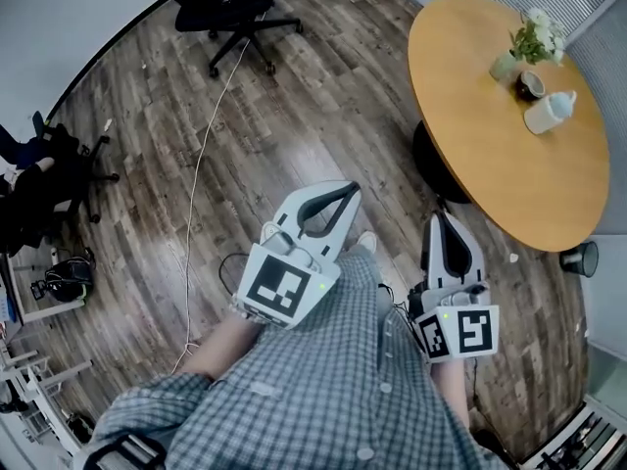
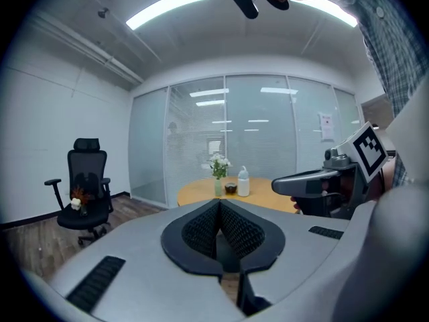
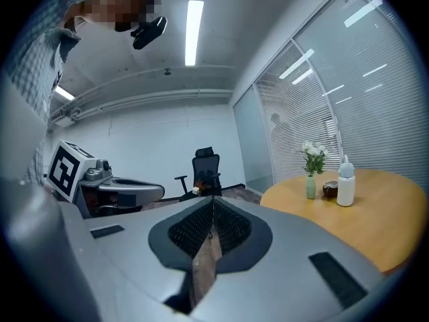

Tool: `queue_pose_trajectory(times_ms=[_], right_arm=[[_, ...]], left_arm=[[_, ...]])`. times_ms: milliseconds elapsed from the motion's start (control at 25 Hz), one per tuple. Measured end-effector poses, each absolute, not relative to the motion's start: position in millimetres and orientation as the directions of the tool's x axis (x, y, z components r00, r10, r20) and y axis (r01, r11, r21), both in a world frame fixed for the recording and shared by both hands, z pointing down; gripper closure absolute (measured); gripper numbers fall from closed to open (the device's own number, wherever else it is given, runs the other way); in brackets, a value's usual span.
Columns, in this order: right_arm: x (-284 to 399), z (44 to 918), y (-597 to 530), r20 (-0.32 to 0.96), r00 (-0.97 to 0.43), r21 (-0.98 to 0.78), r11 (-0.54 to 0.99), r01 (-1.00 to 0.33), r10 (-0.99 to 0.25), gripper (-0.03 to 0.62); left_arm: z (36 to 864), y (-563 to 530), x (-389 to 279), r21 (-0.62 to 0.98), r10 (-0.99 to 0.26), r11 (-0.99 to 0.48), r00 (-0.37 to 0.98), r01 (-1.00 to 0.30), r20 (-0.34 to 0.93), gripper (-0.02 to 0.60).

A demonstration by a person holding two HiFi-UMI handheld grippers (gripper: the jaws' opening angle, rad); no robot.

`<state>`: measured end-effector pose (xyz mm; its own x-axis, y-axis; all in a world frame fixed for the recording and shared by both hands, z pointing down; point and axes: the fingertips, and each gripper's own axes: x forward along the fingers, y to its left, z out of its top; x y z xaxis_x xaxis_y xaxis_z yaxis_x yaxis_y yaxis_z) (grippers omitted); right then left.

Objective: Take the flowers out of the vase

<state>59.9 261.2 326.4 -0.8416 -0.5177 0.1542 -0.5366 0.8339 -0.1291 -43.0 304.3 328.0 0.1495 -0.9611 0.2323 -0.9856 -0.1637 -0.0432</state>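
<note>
White flowers (image 1: 538,33) stand in a slim pale green vase (image 1: 505,65) at the far side of a round wooden table (image 1: 490,164). Both grippers are held well short of the table, over the wood floor. My left gripper (image 1: 345,192) is shut with nothing between its jaws. My right gripper (image 1: 440,219) is also shut and empty. In the left gripper view the flowers (image 2: 218,163) and vase (image 2: 218,186) show far ahead past the closed left gripper (image 2: 218,204). In the right gripper view the flowers (image 3: 313,151) stand to the right of the closed right gripper (image 3: 213,200).
Beside the vase sit a small dark bowl (image 1: 530,84) and a white bottle (image 1: 549,111). A black office chair (image 1: 230,8) stands far left, with a white cable (image 1: 201,164) across the floor. A black bin (image 1: 580,258) is by the table. Glass walls with blinds (image 2: 201,139) stand behind it.
</note>
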Motion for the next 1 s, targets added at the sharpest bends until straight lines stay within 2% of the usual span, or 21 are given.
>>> queue_pose_trajectory(times_ms=[360, 1000], right_arm=[[32.8, 322.5, 169.9, 0.165, -0.873, -0.121, 0.869, -0.480, -0.459, 0.583], [28.1, 321.1, 55.3, 0.140, -0.889, -0.104, 0.886, -0.452, -0.437, 0.583]], left_arm=[[318.1, 226.5, -68.1, -0.046, -0.975, -0.066, 0.055, -0.997, 0.215, 0.575], [307.8, 119.9, -72.4, -0.086, -0.981, -0.015, -0.001, -0.996, 0.192, 0.574]])
